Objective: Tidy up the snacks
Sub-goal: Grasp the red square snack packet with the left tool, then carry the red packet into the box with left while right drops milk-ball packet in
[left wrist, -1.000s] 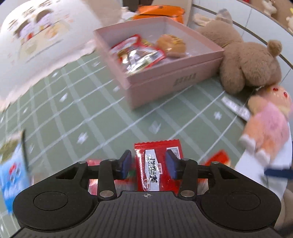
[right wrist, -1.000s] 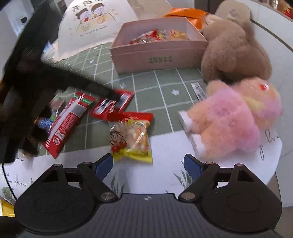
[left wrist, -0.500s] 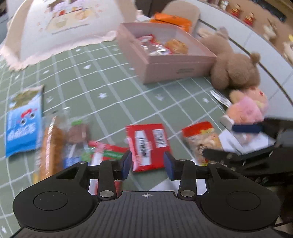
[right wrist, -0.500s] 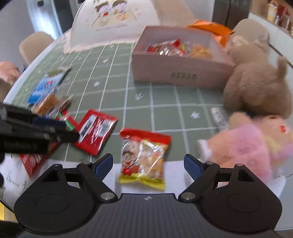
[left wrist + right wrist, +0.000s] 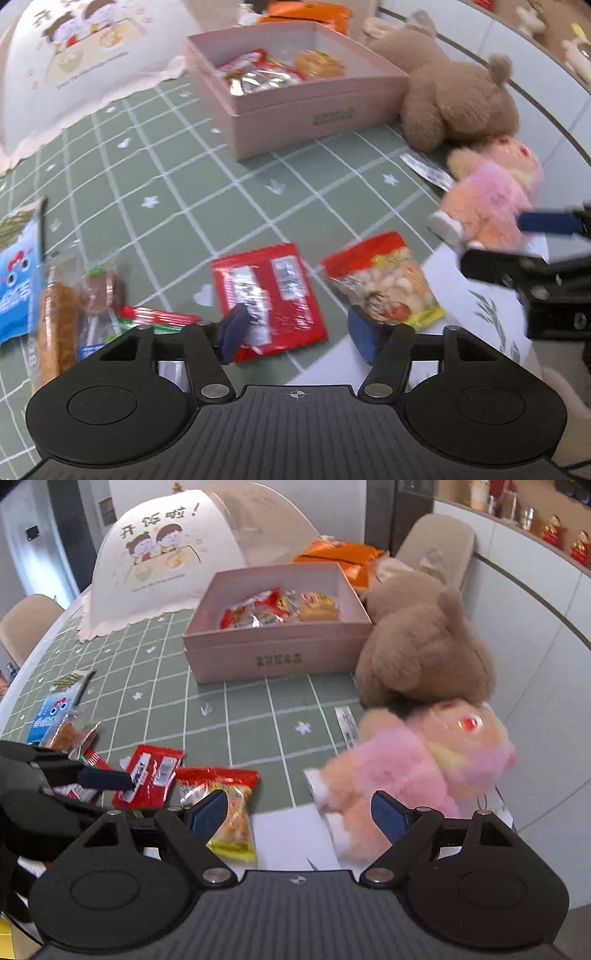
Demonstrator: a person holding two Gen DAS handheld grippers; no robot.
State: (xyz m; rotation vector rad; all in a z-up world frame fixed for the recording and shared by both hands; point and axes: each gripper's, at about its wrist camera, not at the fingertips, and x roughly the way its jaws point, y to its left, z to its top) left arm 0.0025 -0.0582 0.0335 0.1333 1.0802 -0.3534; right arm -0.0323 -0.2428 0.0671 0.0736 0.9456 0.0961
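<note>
Both grippers are hanging low over the snack pile here. The left gripper [image 5: 297,332] has its fingers spread wide with nothing between them, sitting right over the near edge of the red snack packet [image 5: 271,297], lower middle of the left wrist view. That packet lies flat on the green checked counter [image 5: 177,173]. Just to its right is the yellow-and-red puffs bag [image 5: 384,286], half on the green cloth and half on the white mat.

The right gripper [image 5: 300,814] is also spread wide and holding nothing; its left finger sits over the puffs bag [image 5: 229,805] and the right one is in front of the pink plush toy [image 5: 417,771].

The pink box [image 5: 277,653] sits upper middle of the frame with a few wrapped snacks already inside. A brown teddy bear [image 5: 424,646] leans just beside the box on the right. Over at the left edge there's a blue packet [image 5: 14,273] and a couple of clear-wrapped snacks [image 5: 62,314] next to it.
</note>
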